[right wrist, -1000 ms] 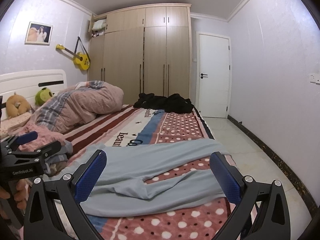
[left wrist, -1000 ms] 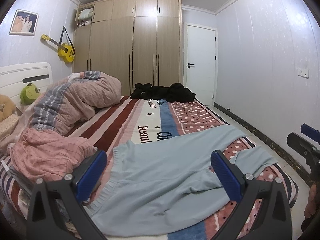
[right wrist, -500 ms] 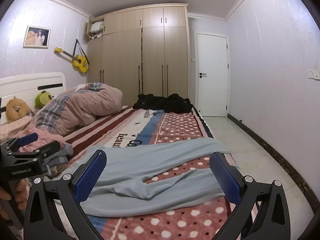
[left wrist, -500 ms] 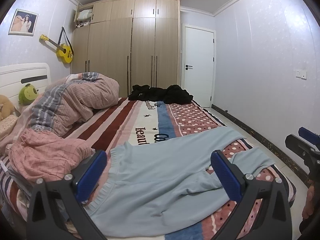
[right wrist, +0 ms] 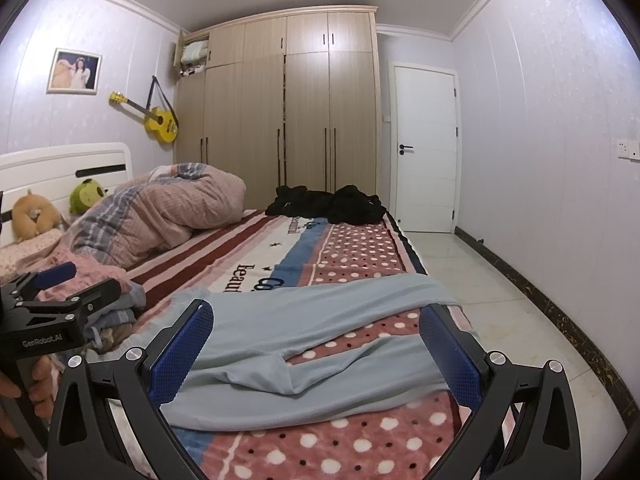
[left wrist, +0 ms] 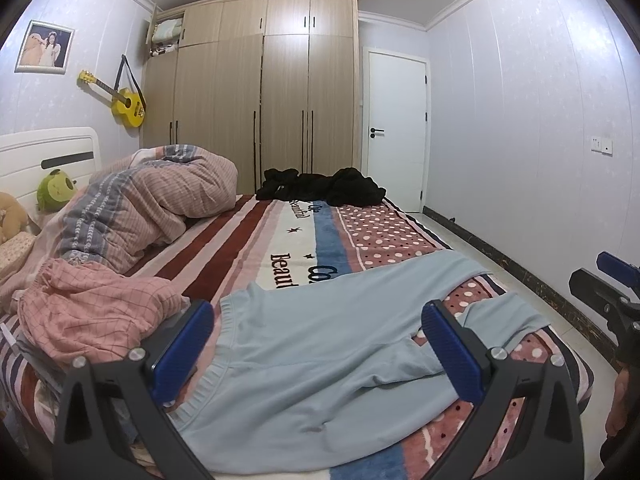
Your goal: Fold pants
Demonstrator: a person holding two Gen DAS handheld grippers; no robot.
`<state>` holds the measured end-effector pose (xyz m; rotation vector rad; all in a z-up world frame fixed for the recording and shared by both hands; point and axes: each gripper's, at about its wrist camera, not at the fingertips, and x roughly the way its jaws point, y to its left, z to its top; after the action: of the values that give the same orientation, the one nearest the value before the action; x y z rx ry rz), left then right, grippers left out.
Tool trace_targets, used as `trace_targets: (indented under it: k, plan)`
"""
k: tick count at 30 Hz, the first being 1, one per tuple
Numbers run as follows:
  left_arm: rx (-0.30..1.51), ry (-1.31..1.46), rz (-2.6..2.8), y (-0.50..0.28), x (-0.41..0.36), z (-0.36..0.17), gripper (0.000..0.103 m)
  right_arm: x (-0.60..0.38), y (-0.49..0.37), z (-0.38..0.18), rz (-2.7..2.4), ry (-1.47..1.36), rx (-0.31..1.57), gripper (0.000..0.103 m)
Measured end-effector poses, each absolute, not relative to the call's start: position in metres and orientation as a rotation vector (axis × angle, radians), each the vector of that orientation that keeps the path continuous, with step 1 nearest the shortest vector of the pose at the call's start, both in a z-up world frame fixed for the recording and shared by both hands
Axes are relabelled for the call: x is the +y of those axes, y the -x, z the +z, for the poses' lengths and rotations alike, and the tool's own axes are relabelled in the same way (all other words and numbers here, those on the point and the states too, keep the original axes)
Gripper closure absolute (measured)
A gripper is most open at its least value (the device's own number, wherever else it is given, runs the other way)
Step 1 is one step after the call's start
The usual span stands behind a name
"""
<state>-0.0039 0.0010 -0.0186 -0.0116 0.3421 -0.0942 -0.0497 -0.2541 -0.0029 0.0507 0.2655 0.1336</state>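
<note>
Light blue pants (left wrist: pixel 320 344) lie spread flat across the near end of the bed, waistband to the left, two legs running right toward the bed's edge; they also show in the right wrist view (right wrist: pixel 304 344). My left gripper (left wrist: pixel 320 352) is open and empty, hovering above the waist and seat. My right gripper (right wrist: pixel 316 352) is open and empty above the legs. Each gripper shows at the edge of the other's view: the right (left wrist: pixel 608 292), the left (right wrist: pixel 60 292).
A pink checked garment (left wrist: pixel 88 304) lies left of the pants. A rolled striped quilt (left wrist: pixel 160 200) and black clothes (left wrist: pixel 320 186) lie farther up the bed. The patterned blanket (left wrist: pixel 360 232) covers the bed. Tiled floor (right wrist: pixel 500 312) lies to the right.
Both grippers have shifted slightly, so the views drifted a little. The pants have not moved and both grippers stay open.
</note>
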Motion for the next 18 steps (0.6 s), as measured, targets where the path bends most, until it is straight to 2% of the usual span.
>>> trace_targets:
  k: [18]
  plan:
    - [0.404,0.016,-0.091,-0.012,0.008,-0.042,0.001,-0.251,0.030,-0.024,0.086,-0.027,0.305,0.000]
